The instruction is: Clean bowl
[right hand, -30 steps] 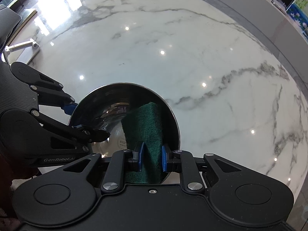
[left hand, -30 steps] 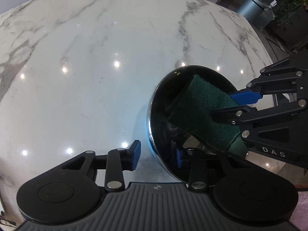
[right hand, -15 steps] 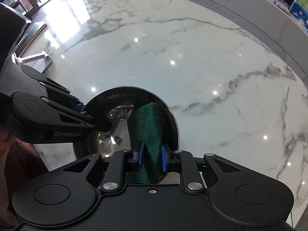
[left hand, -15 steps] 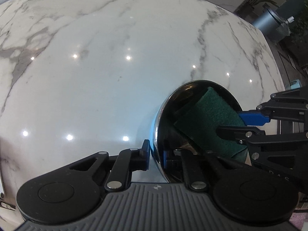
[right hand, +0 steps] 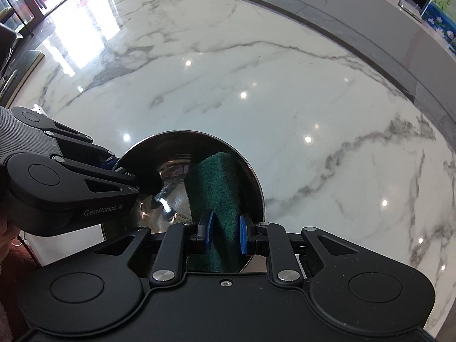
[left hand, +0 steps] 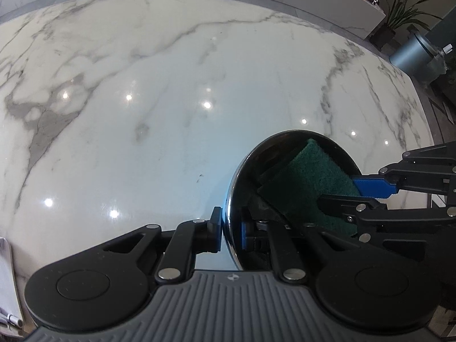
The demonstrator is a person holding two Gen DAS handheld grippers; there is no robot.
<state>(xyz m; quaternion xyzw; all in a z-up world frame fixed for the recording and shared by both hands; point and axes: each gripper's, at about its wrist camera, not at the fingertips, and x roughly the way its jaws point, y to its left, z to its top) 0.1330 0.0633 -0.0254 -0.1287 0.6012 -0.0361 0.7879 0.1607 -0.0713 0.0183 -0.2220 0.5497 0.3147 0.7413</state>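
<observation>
White marble tabletop [left hand: 171, 114] with grey veins, potted plant [left hand: 399, 17] and grey bin [left hand: 413, 57] beyond — framed picture [right hand: 439, 14] far right.

text: "GenRobot.AI" — white lettering | on: left tongs [right hand: 125, 168] body, right wrist view | other text: none legible

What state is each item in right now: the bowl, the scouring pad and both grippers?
Bowl: tilted on its side, held off the table by its rim.
Scouring pad: clamped, pressed inside the bowl.
Left gripper: jaws shut on the bowl's rim, one inside, one outside.
Right gripper: jaws shut on the scouring pad.
Table: glossy marble, lamp reflections.
</observation>
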